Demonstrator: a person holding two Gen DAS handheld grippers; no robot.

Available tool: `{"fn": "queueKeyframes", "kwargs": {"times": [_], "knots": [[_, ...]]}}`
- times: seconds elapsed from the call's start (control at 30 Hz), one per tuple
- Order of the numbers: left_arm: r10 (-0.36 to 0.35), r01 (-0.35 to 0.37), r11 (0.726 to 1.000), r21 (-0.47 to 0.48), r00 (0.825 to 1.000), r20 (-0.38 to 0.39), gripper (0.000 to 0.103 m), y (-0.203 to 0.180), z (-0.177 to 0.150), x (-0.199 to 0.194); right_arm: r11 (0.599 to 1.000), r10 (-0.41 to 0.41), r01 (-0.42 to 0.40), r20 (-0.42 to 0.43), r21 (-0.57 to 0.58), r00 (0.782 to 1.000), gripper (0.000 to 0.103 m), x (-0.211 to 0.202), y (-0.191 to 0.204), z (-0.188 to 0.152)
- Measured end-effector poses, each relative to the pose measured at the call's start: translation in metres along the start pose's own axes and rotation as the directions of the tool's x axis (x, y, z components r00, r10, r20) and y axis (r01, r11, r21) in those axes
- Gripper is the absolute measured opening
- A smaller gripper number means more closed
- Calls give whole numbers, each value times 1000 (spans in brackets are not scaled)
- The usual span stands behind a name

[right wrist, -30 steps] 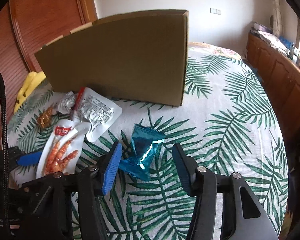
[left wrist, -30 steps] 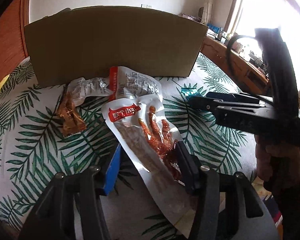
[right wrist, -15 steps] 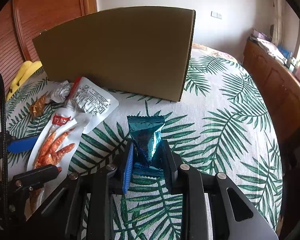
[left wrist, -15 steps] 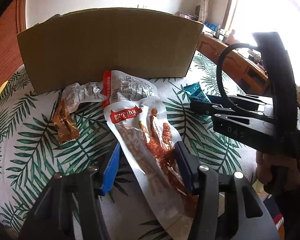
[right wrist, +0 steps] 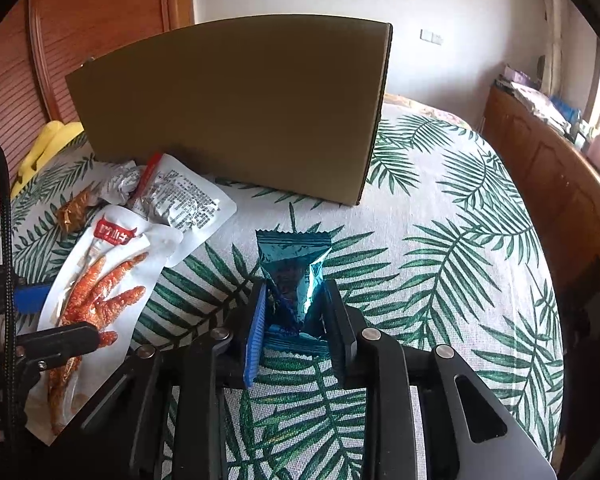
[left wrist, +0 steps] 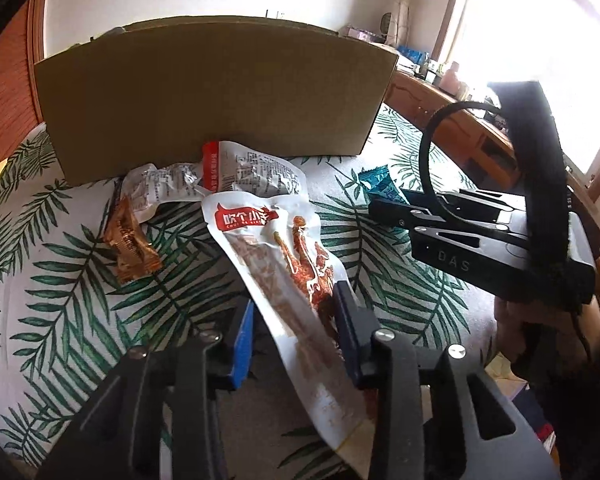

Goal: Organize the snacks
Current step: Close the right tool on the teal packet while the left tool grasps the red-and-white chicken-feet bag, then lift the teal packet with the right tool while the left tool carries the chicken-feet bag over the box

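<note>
A white packet of red chicken feet lies on the leaf-print cloth. Its lower half sits between the jaws of my left gripper, which are closing around it. The packet still lies flat, with the pads at its edges. My right gripper is shut on a shiny blue snack packet that stands upright between the pads. In the left wrist view the right gripper is to the right, with the blue packet at its tip. A brown cardboard box stands behind the snacks.
A white printed packet, a crumpled silver wrapper and a brown candy packet lie by the box's front wall. A yellow object lies at the far left. A wooden cabinet runs along the right.
My right gripper's jaws closed on the blue packet, which now stands upright between them. The left gripper's jaws narrowed around the chicken feet packet. Neither hand travelled much.
</note>
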State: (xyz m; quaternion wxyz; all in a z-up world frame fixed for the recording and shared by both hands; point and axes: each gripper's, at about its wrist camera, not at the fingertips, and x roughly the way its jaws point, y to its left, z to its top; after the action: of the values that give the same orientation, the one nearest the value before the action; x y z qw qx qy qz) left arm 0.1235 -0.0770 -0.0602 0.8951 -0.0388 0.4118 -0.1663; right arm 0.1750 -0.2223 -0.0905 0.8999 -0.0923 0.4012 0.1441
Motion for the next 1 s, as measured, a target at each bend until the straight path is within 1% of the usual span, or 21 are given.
{"fn": "queueKeyframes", "kwargs": {"times": [0.17, 0.3, 0.4, 0.43, 0.47, 0.53, 0.73, 0.93, 1.0], "knots": [[7, -7, 1000, 7, 1000, -5, 33, 4, -3, -5, 1000, 9, -9, 1, 9, 1000, 26, 1, -4, 0], [20, -20, 999, 31, 1000, 6, 31, -2, -2, -4, 1000, 9, -9, 0, 11, 1000, 26, 1, -5, 0], [15, -15, 998, 55, 1000, 11, 28, -7, -2, -6, 1000, 11, -11, 0, 12, 1000, 26, 1, -5, 0], [10, -10, 998, 57, 1000, 14, 25, -8, -3, -7, 1000, 12, -12, 0, 13, 1000, 26, 1, -6, 0], [8, -9, 998, 56, 1000, 20, 22, -8, -4, -9, 1000, 12, -12, 0, 14, 1000, 26, 1, -6, 0], [0, -1, 999, 49, 1000, 28, 21, -8, -4, -14, 1000, 13, -13, 0, 14, 1000, 26, 1, -6, 1], [-10, 8, 999, 36, 998, 57, 21, -3, -5, -33, 1000, 13, -13, 1, 15, 1000, 26, 1, -6, 1], [-5, 3, 1000, 24, 997, 82, 21, 4, -4, -45, 1000, 14, -14, 3, 16, 1000, 26, 1, -6, 0], [-2, 0, 1000, 22, 996, 93, 21, 6, -5, -50, 1000, 16, -16, 4, 18, 1000, 25, 0, -6, 0]]}}
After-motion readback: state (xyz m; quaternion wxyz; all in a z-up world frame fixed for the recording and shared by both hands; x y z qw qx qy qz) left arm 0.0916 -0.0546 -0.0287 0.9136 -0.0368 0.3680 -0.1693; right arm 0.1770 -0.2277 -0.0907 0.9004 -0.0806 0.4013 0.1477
